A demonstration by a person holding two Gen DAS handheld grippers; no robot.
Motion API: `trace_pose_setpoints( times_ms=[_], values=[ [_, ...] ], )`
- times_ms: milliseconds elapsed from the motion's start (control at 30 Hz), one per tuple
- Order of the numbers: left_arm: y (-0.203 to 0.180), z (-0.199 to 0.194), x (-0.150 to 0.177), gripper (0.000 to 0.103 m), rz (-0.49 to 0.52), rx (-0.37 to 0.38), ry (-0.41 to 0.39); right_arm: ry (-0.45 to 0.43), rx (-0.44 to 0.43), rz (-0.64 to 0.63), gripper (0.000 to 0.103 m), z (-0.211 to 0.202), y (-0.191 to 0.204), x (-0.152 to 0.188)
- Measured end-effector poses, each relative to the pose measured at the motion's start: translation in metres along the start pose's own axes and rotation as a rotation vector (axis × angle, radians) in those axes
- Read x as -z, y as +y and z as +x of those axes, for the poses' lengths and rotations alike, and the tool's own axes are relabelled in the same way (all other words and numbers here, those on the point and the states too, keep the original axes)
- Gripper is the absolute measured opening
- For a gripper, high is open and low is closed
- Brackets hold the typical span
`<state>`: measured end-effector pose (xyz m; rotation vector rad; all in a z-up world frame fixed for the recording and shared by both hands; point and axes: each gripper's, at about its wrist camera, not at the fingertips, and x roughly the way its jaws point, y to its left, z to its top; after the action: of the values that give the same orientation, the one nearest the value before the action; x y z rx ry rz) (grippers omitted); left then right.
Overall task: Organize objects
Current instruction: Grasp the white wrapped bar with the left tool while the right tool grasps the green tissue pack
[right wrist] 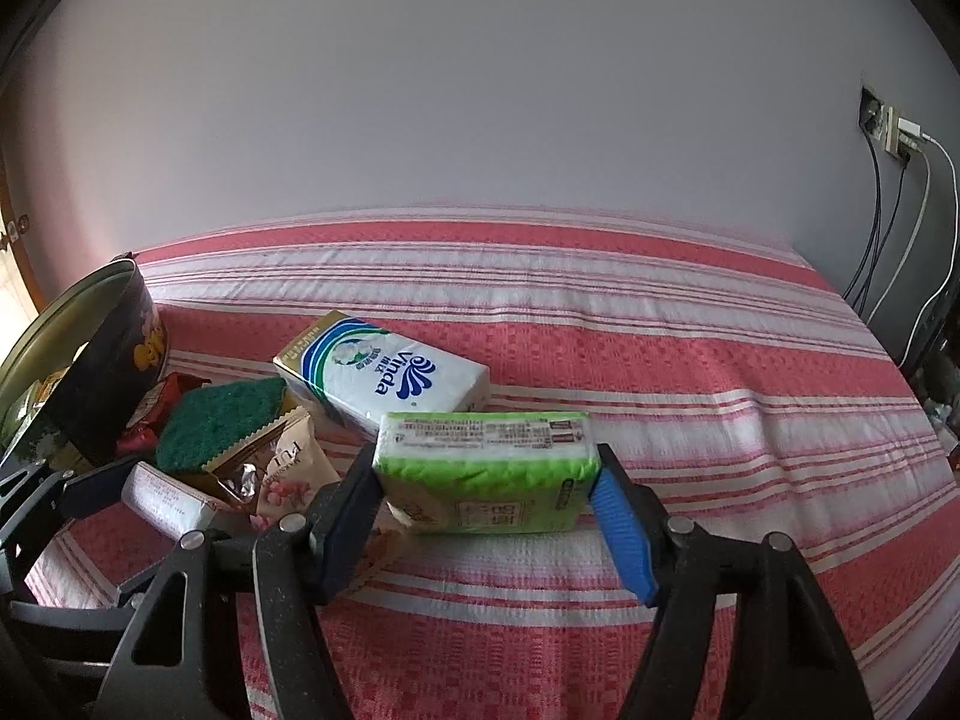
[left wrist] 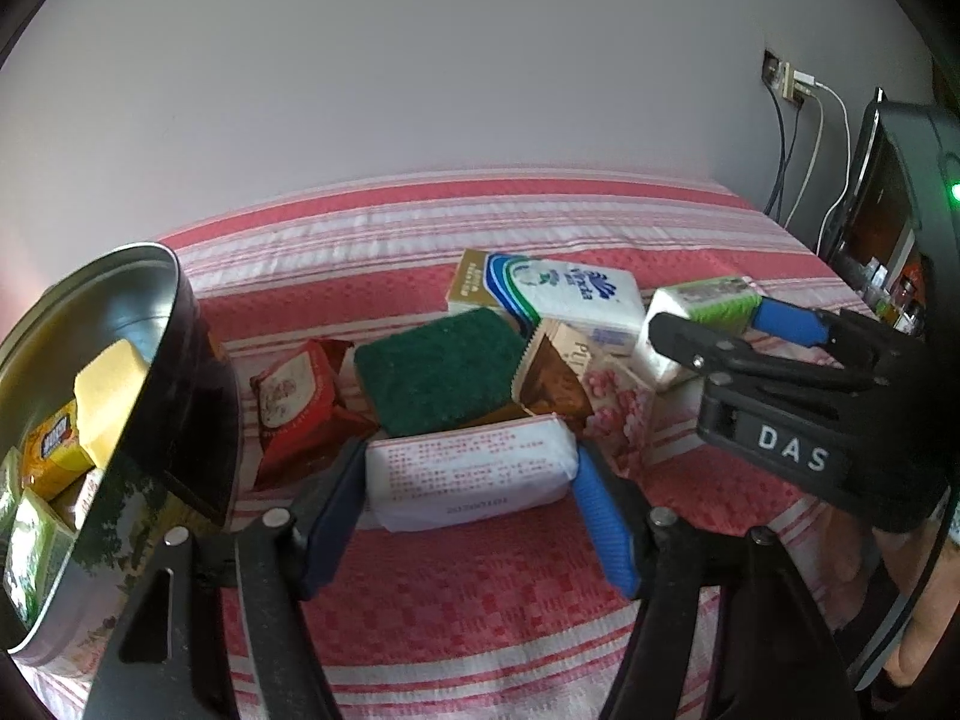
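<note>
My left gripper [left wrist: 468, 462] is shut on a white tissue pack with red print [left wrist: 468, 480], one pad against each end, at the near edge of the pile. In the right wrist view a green and white tissue pack [right wrist: 486, 468] sits between the pads of my right gripper [right wrist: 486, 471], which press on both of its ends. From the left wrist view that right gripper [left wrist: 708, 312] holds the green pack [left wrist: 714, 294] at the pile's right side. A green scouring sponge [left wrist: 438, 366], a red snack packet [left wrist: 300, 396], a Vinda tissue pack [left wrist: 570, 294] and a brown and pink packet [left wrist: 564, 384] lie bunched together.
A round dark tin [left wrist: 174, 324] stands open at the left with yellow packets inside. Everything rests on a red and white striped cloth [right wrist: 660, 360] that runs back to a pale wall. Sockets with cables [right wrist: 900, 138] hang at the far right.
</note>
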<state>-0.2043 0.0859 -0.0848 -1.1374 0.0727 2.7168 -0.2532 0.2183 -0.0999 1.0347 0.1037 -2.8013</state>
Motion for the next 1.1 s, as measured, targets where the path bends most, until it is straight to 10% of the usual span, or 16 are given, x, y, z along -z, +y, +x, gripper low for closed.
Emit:
trace_pose_setpoints(
  times_ms=[1100],
  values=[
    [0.017, -0.024, 0.001, 0.068, -0.070, -0.079, -0.194, -0.225, 0.013, 0.042, 0.069, -0.034, -0.001, 0.003]
  ],
)
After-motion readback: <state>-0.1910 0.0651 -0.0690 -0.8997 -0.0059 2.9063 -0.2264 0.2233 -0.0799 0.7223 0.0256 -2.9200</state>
